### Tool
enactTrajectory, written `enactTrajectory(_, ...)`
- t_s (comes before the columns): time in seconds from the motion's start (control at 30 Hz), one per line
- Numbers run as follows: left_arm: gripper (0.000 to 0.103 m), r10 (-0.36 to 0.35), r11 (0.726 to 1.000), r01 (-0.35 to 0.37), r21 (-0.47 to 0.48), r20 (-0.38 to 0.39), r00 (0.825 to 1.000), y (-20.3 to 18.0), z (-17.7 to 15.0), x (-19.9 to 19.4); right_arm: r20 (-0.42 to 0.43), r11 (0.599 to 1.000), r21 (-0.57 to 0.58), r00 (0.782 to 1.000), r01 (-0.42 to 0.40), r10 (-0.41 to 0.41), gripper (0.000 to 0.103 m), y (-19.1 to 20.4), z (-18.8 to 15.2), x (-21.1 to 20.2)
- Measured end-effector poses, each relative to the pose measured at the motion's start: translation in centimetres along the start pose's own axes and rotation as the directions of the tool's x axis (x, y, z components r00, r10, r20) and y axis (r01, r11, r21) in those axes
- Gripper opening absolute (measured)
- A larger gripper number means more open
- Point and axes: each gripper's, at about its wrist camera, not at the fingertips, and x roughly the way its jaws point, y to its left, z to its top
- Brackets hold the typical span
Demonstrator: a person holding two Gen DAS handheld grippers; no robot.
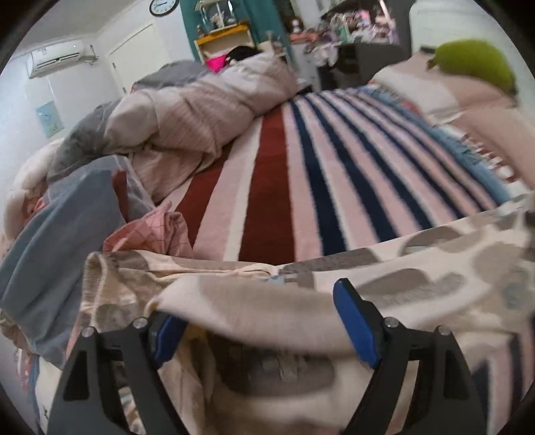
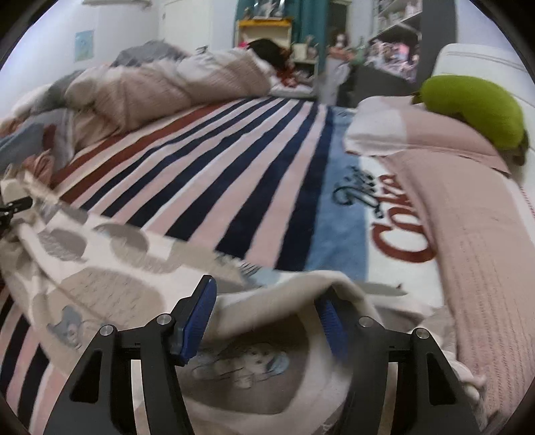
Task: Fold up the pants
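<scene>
The patterned pants (image 1: 384,267) lie spread along the near edge of the bed (image 1: 301,174), a fold of cloth draped between each claw's pads. The left claw (image 1: 264,321) and right claw (image 2: 264,311) both stand apart, likely releasing the fold.

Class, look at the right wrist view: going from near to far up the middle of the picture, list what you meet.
Tongs → patterned pants → striped blanket → crumpled quilt → yellow shelf.
</scene>
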Motion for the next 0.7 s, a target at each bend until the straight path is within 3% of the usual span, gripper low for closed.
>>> enactTrajectory(0.07,0.083,-0.027,1.0,0.027,-0.011,0.016,1.0,1.1,-0.3,-2.7,-0.005,0.998,0.019,0.998,-0.064,0.064,0.057,0.1,-0.2,-1.4)
enactTrajectory(0.13,0.084,-0.005,1.0,0.005,-0.01,0.043,0.999,2.5,-0.7,-5.4,0.008,0.994,0.031,0.994,-0.109,0.108,0.059,0.4,-0.6,-3.2)
enactTrajectory(0.27,0.089,0.013,1.0,-0.013,-0.002,0.029,1.0,3.9,-3.0,-8.3,0.034,0.989,0.016,0.989,-0.146,0.146,0.062,1.6,-2.1,-6.4)
enactTrajectory(0.33,0.089,-0.001,1.0,0.002,0.023,-0.048,0.999,4.1,-5.1,-7.4,0.029,0.986,0.018,0.986,-0.167,0.166,0.062,2.3,-3.1,-7.2)
enactTrajectory(0.43,0.089,0.078,0.993,-0.065,0.099,-0.127,0.989,3.8,-7.9,-5.4,0.005,0.977,0.043,0.978,-0.207,0.207,0.062,2.7,-4.4,-7.5)
enactTrajectory(0.63,0.088,0.152,0.98,-0.125,0.152,-0.184,0.971,4.3,-11.0,-3.1,-0.026,0.977,0.061,0.978,-0.205,0.207,0.062,3.1,-5.9,-7.4)
enactTrajectory(0.7,0.077,0.181,0.976,-0.154,0.157,-0.178,0.967,4.5,-11.4,-2.8,-0.033,0.976,0.073,0.978,-0.204,0.207,0.062,3.1,-6.1,-7.4)
